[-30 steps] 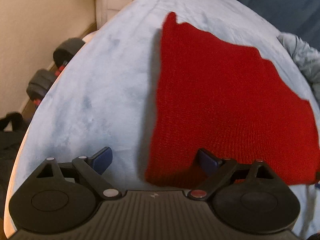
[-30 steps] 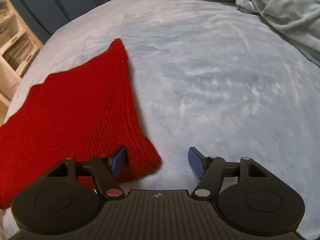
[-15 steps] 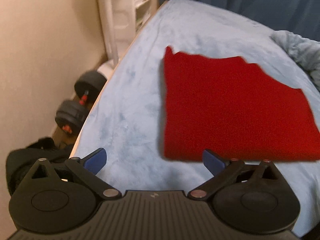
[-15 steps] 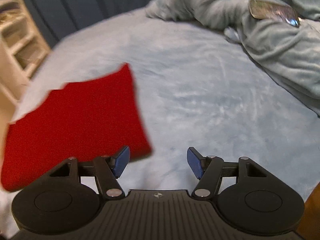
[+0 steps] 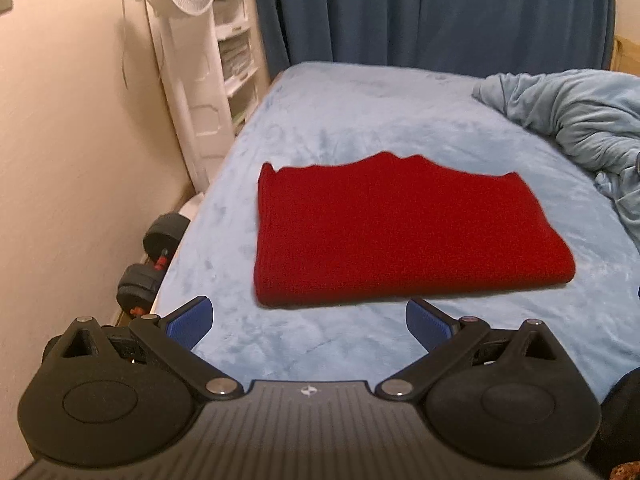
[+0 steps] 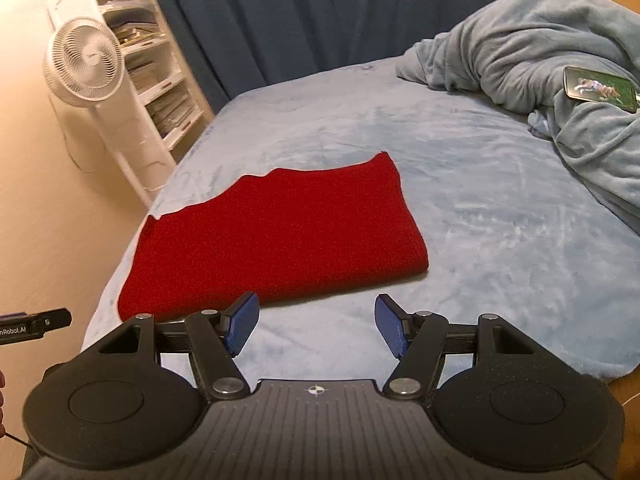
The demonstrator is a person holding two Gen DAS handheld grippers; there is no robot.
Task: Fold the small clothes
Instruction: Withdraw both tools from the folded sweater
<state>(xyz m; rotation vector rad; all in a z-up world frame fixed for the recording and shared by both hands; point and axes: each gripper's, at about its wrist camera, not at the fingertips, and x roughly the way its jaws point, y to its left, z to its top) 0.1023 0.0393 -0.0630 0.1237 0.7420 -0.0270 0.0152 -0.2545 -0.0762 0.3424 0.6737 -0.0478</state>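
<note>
A red knit garment [image 5: 400, 228] lies folded flat on the light blue bed [image 5: 360, 112]; it also shows in the right wrist view [image 6: 280, 236]. My left gripper [image 5: 308, 324] is open and empty, held above the bed short of the garment's near edge. My right gripper [image 6: 316, 328] is open and empty, also short of the near edge, toward its right end. Neither gripper touches the garment. A part of the left gripper [image 6: 36, 324] shows at the left edge of the right wrist view.
A crumpled grey-blue blanket [image 6: 540, 64] lies at the bed's right with a phone [image 6: 600, 88] on it. A white fan [image 6: 84, 68] and white shelves [image 6: 152, 60] stand left of the bed. Dumbbells [image 5: 152, 256] lie on the floor. Blue curtains [image 5: 420, 12] hang behind.
Both grippers have pulled back and risen away from the garment's near corners. The garment now lies free and flat on the bed.
</note>
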